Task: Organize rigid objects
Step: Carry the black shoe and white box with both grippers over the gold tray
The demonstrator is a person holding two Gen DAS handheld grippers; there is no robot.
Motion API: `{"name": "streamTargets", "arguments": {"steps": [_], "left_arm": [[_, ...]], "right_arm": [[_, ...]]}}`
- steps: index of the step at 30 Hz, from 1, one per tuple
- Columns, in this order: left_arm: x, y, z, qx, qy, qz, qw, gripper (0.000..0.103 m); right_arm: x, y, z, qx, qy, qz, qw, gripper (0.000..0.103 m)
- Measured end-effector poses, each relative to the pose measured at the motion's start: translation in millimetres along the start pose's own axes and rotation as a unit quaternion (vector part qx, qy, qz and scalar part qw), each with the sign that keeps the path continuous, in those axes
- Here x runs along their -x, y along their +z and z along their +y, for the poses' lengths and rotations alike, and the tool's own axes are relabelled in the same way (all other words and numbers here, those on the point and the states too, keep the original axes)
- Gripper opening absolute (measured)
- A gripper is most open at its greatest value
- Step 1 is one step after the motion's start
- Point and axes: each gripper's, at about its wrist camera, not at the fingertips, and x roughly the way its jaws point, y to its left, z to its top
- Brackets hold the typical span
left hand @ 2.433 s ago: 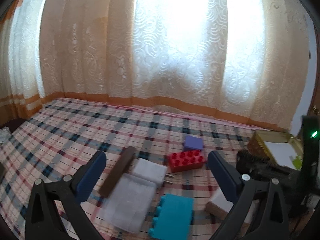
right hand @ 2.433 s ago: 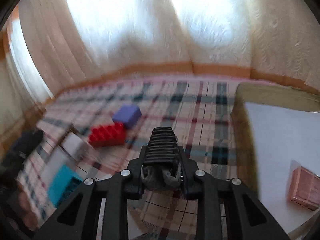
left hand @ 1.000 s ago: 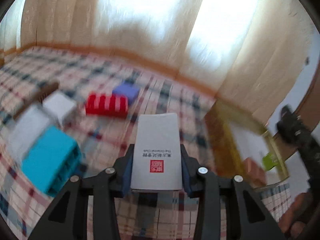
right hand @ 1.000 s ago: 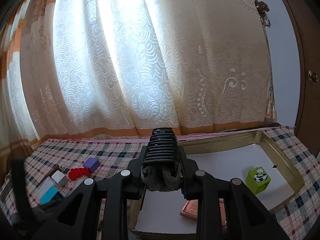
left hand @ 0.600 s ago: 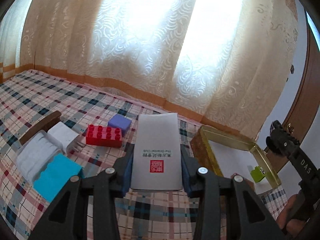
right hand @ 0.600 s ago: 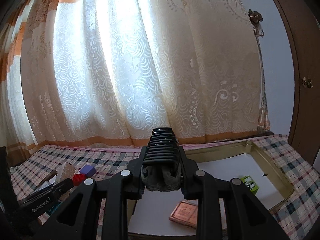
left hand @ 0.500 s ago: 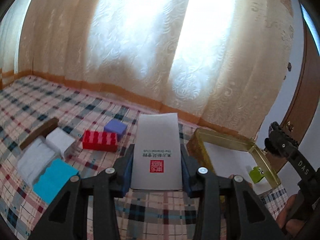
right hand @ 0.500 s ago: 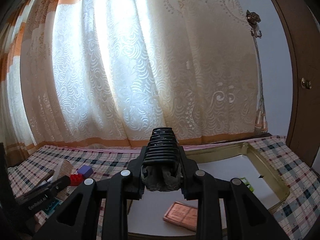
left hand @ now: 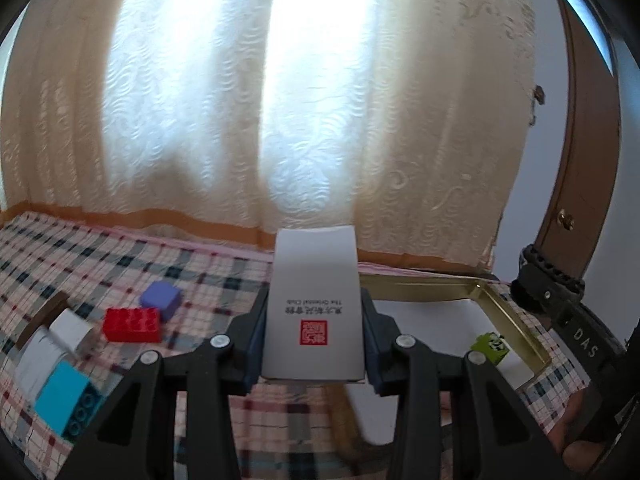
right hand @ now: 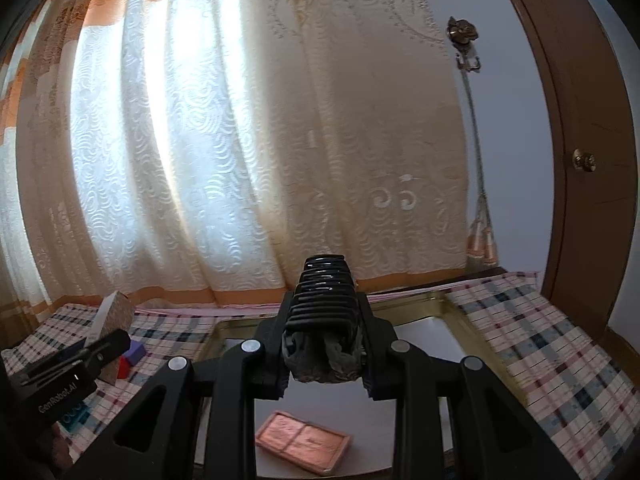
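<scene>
Plaid surface point(left hand: 120, 264), lower half of frame; gold-rimmed tray point(left hand: 516, 320), lower right, white-lined. White box point(left hand: 314, 312), centre, clamped between the jaws of the left gripper point(left hand: 314, 344), raised over the tray's near edge; plain grey-white carton, red seal, small print. Right gripper point(right hand: 322, 344): jaws clenched, nothing between. Teal brick point(left hand: 66, 404), red brick point(left hand: 132, 324), purple cube point(left hand: 160, 300), lower left; pink tile point(right hand: 304, 446) and green cube point(left hand: 490, 348) inside tray.

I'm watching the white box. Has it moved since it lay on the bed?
Yes. The white box, shut in the left gripper, was lifted off the checked cloth toward the gold tray.
</scene>
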Motion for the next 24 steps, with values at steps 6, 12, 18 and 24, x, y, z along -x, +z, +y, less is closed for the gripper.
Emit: {"name": "streamTargets", "arguments": {"steps": [6, 12, 18, 24], "left_arm": [[-13, 1, -28, -0.012, -0.016, 0.005, 0.9998, 0.040], [-25, 1, -50, -0.020, -0.029, 0.009, 0.9993, 0.040], [-40, -3, -70, -0.038, -0.036, 0.019, 0.9984, 0.040], [-58, -8, -87, -0.052, -0.040, 0.037, 0.9972, 0.040]], "right_arm": [[-3, 3, -26, -0.001, -0.031, -0.004, 1.000, 0.030], [-7, 5, -52, -0.011, -0.057, -0.003, 0.998, 0.030], [-15, 6, -75, -0.013, -0.101, 0.000, 0.995, 0.030], [-32, -1, -75, -0.003, -0.106, 0.027, 0.994, 0.030]]}}
